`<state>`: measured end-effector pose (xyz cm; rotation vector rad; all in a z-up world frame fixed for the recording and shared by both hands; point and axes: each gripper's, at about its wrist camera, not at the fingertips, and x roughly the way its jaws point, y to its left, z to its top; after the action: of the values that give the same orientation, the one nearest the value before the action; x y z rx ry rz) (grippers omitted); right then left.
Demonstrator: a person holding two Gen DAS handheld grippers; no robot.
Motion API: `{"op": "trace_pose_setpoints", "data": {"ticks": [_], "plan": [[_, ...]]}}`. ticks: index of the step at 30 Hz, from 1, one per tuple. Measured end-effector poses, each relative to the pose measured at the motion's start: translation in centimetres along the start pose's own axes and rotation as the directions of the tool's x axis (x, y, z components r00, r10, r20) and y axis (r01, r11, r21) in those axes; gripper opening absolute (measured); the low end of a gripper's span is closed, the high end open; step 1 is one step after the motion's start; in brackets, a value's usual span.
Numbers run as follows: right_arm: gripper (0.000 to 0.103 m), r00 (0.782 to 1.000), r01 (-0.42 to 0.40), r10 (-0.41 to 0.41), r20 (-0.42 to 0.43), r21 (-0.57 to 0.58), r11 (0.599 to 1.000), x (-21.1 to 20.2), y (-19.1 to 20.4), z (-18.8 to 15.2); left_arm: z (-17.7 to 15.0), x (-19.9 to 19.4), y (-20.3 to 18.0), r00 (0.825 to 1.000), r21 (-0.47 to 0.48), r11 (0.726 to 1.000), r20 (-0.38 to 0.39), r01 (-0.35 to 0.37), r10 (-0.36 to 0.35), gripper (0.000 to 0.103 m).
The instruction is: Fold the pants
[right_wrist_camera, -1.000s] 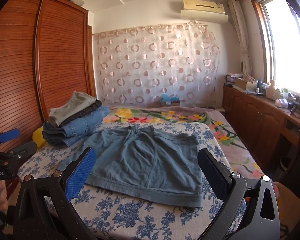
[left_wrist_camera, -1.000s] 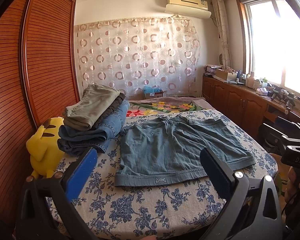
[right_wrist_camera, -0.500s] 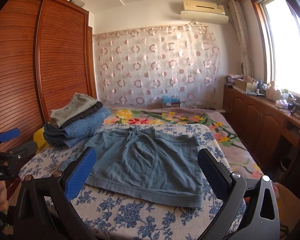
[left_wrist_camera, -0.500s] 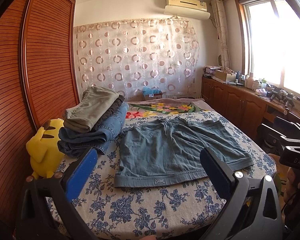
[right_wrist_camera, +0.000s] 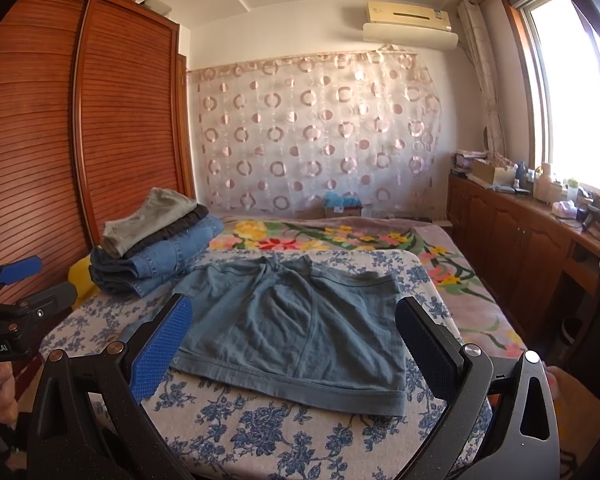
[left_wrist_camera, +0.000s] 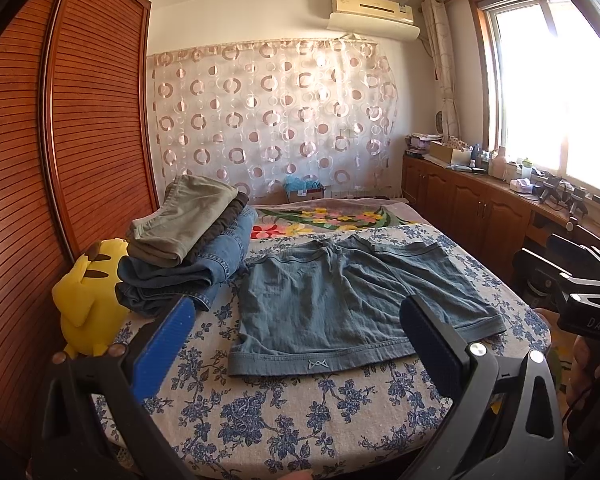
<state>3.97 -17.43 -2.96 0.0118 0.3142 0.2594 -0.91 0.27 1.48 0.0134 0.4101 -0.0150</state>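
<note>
A pair of blue-grey shorts [left_wrist_camera: 348, 304] lies spread flat on a round table with a blue-flowered cloth [left_wrist_camera: 284, 420]; it also shows in the right wrist view [right_wrist_camera: 296, 328]. My left gripper [left_wrist_camera: 296, 344] is open and empty, held above the table's near edge in front of the shorts' hem. My right gripper [right_wrist_camera: 294, 340] is open and empty, over the near right side of the shorts. Neither touches the cloth. The right gripper's body shows at the right edge of the left wrist view [left_wrist_camera: 580, 292]; the left gripper's body shows at the left of the right wrist view [right_wrist_camera: 16, 304].
A stack of folded pants [left_wrist_camera: 188, 240] sits at the table's back left, also in the right wrist view [right_wrist_camera: 156, 244]. A yellow plush toy [left_wrist_camera: 88, 296] stands beside it. A wooden wardrobe [left_wrist_camera: 60, 140] is on the left, a bed [right_wrist_camera: 340, 240] behind, cabinets [left_wrist_camera: 480, 204] on the right.
Both grippers have drifted slightly; the shorts sit a little lower and nearer in both views. Nothing was gripped or moved.
</note>
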Motion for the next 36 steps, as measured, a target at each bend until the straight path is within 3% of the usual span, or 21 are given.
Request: {"op": "trace_pose_setpoints", "data": {"ticks": [20,36], "plan": [[0.103,1.0,-0.002,0.002,-0.001,-0.001,1.0,0.0,0.3,0.1,-0.2,0.1,-0.5,1.0,0.005,1.0,-0.006,0.0,0.0,0.103],[0.103,0.999,-0.004,0.004,-0.042,-0.004,1.0,0.9,-1.5,-1.4,-3.5,4.9,2.5,0.991,-0.02,1.0,-0.131,0.003,-0.005,0.103]]}}
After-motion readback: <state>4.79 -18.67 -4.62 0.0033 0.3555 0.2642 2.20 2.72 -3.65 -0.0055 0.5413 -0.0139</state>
